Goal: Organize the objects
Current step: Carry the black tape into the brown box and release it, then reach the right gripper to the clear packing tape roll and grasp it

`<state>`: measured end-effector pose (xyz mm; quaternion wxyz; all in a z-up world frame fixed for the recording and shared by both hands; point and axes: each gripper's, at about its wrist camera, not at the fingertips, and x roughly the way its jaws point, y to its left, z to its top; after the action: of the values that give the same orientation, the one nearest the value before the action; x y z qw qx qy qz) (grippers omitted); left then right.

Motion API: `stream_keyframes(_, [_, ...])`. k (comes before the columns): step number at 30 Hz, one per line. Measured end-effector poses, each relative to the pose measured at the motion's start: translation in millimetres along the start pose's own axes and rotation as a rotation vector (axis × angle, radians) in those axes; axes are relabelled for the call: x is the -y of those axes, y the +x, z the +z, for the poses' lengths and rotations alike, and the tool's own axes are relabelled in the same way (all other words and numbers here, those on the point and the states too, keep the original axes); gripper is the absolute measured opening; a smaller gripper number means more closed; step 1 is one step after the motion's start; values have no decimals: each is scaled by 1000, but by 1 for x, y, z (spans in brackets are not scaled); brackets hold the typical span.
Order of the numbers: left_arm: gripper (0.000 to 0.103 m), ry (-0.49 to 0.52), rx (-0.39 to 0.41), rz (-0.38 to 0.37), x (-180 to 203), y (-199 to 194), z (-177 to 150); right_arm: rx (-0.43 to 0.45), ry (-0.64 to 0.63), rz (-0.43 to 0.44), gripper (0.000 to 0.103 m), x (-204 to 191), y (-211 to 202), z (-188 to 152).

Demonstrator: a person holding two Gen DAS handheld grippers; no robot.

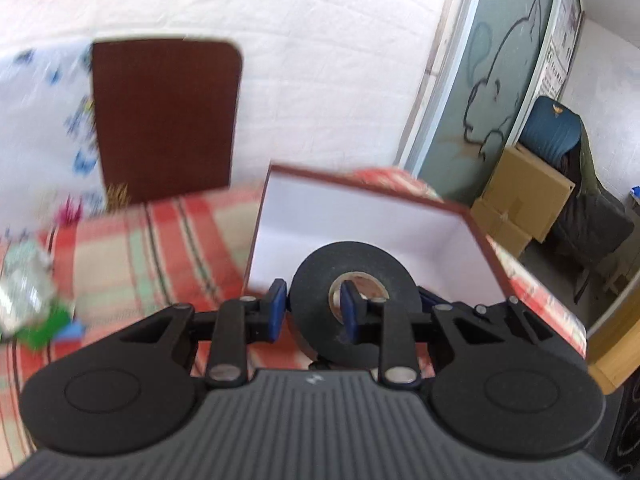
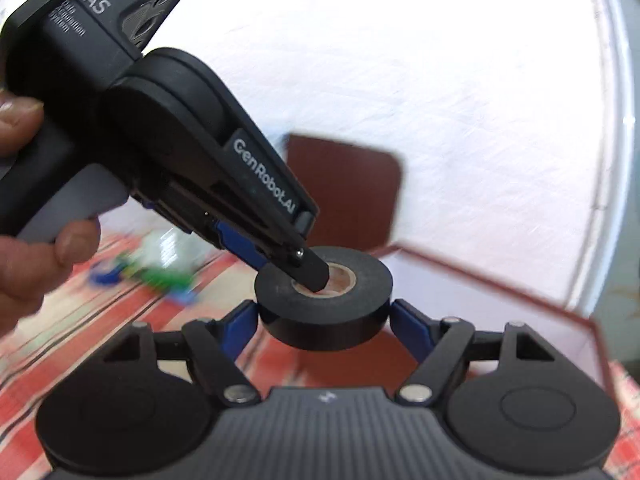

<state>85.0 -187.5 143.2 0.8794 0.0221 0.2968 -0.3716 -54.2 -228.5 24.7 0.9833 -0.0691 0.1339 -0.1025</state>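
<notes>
A black tape roll is held by both grippers above the near edge of an open red box with a white inside. My left gripper is shut on the roll's wall, one finger through the core hole and one outside; it also shows from the side in the right wrist view. My right gripper is shut on the roll's outer sides.
The box stands on a red checked cloth. Its dark red lid leans against the white wall behind. A clear bottle with green and blue items lies at left. Cardboard boxes and a chair stand at right.
</notes>
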Motion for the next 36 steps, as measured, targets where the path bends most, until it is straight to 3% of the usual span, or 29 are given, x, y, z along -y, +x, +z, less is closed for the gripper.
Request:
stream_keyframes(6, [31,-3,-5,28,2,53,27,-51,77,-25,75,43,59,18])
stream_keyframes(11, [31,-17,-20,57,-1,84,26,-130,93,-26,76,62,105,8])
stream_keyframes(12, [31,-16,-30,56,-2,84,26,-131,92,-32,81,62,109,5])
stream_keyframes(14, [31,0,-37,43,-3,77,21,-116,112,-44,81,60,104,1])
stream_keyframes(18, [32,24,22,-1,-6,42,4,-55,153,-64,78,50,72,-6])
stream_keyframes(24, [32,-38,72,-21,-34,-20,-42,57,198,-52,78,28,7,-25])
stream_keyframes(27, [32,-69,31,61,-61,-33,-77,14,197,26,78,7,0,-30])
stream_keyframes(32, [32,-133,-110,272,-125,-40,-145,-197,197,191,67,-33,26,-48])
stream_keyframes(34, [30,-114,-47,326,-146,-61,-161,-247,177,239,67,-51,37,-49])
stream_keyframes(36, [35,-49,-20,494,-162,-73,-173,-266,126,272,67,-70,45,-45])
